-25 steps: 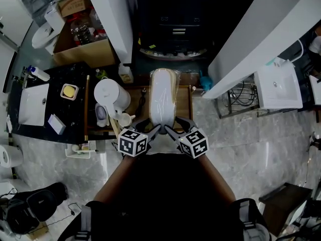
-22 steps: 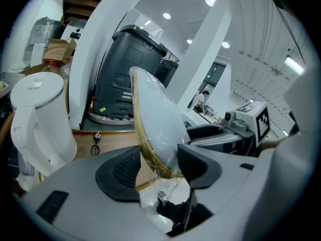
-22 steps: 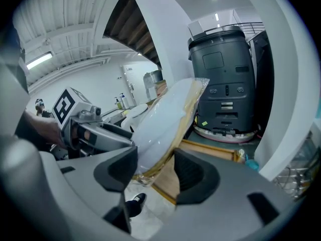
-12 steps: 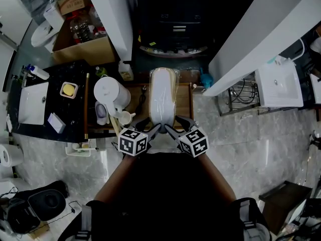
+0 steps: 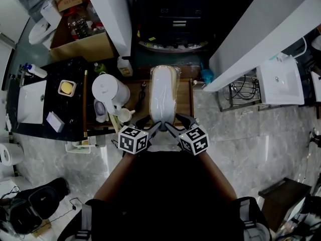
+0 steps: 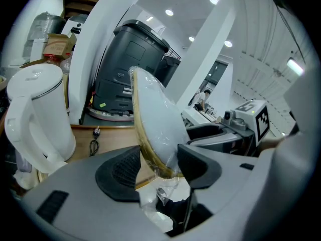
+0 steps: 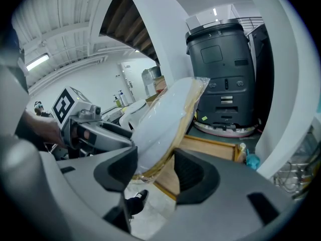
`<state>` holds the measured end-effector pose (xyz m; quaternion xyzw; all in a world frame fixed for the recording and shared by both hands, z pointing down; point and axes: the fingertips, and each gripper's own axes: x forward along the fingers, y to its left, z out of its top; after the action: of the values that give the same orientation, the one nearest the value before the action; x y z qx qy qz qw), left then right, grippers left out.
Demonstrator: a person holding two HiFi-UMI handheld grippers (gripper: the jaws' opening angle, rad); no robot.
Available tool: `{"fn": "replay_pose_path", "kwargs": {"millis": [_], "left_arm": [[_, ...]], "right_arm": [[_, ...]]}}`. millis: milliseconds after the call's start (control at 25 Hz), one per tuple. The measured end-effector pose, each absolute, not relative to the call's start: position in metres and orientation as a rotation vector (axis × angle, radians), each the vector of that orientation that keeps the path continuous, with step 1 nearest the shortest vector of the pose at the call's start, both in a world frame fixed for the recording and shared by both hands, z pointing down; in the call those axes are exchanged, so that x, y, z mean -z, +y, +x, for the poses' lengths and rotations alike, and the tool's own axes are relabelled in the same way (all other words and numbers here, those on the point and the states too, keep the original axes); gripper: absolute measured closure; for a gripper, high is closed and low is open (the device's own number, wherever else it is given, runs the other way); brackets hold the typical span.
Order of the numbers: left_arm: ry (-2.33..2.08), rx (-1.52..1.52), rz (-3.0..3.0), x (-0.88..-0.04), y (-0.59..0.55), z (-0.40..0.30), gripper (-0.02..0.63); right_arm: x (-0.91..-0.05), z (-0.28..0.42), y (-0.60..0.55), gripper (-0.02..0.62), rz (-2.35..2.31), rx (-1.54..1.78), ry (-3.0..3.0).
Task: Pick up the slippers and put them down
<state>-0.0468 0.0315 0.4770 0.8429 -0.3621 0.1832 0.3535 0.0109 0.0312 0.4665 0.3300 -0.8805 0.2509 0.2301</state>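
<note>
Here we hold the left gripper and the right gripper side by side, each with its jaws closed on the near end of the white, tan-soled slippers wrapped in clear plastic. The pack slants up and away from us over the middle of the brown wooden tray. A white plastic electric kettle stands at the tray's left edge, and a dark grey cylindrical machine rises beyond its far edge.
</note>
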Motion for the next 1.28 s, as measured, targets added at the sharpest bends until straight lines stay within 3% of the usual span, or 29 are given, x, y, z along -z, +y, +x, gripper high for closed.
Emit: {"fn": "replay_pose_path", "kwargs": {"millis": [1280], "left_arm": [[-0.865, -0.564, 2.08, -0.521, 0.031, -0.042, 0.371]], "right_arm": [[-0.516, 0.017, 0.032, 0.362, 0.867, -0.871, -2.341]]}}
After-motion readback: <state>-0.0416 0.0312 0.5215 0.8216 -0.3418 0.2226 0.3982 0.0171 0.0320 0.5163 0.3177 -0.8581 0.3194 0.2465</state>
